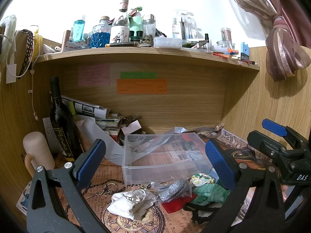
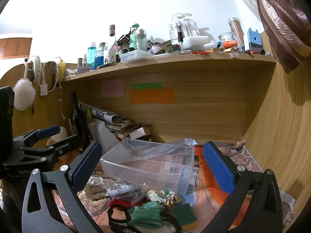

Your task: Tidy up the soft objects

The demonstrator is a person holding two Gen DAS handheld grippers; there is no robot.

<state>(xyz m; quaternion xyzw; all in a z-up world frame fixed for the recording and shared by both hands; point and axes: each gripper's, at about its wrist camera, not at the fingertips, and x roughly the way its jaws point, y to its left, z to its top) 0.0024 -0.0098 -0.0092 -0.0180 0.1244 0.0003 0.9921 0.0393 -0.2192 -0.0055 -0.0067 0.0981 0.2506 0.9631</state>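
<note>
A clear plastic box point(image 1: 167, 155) point(image 2: 153, 165) stands empty on the paper-covered desk. In front of it lies a pile of soft things: a white cloth point(image 1: 130, 203), a grey sock in a clear bag point(image 1: 173, 190) point(image 2: 122, 191), a red cloth point(image 1: 173, 203), a green knit piece point(image 1: 211, 193) point(image 2: 145, 213), a floral scrunchie point(image 1: 202, 179) point(image 2: 163, 195), a black band point(image 2: 116, 217) and a green-yellow sponge point(image 2: 186, 213). My left gripper point(image 1: 155, 161) is open above the pile. My right gripper point(image 2: 153, 165) is open above the pile too; it also shows in the left wrist view point(image 1: 278, 136).
A dark wine bottle point(image 1: 60, 120), a cream mug point(image 1: 37, 151) and stacked papers point(image 1: 101, 116) fill the back left corner. A shelf point(image 1: 147, 56) crowded with bottles overhangs the desk. Wooden walls close the back and right. A tied curtain point(image 1: 281, 44) hangs at right.
</note>
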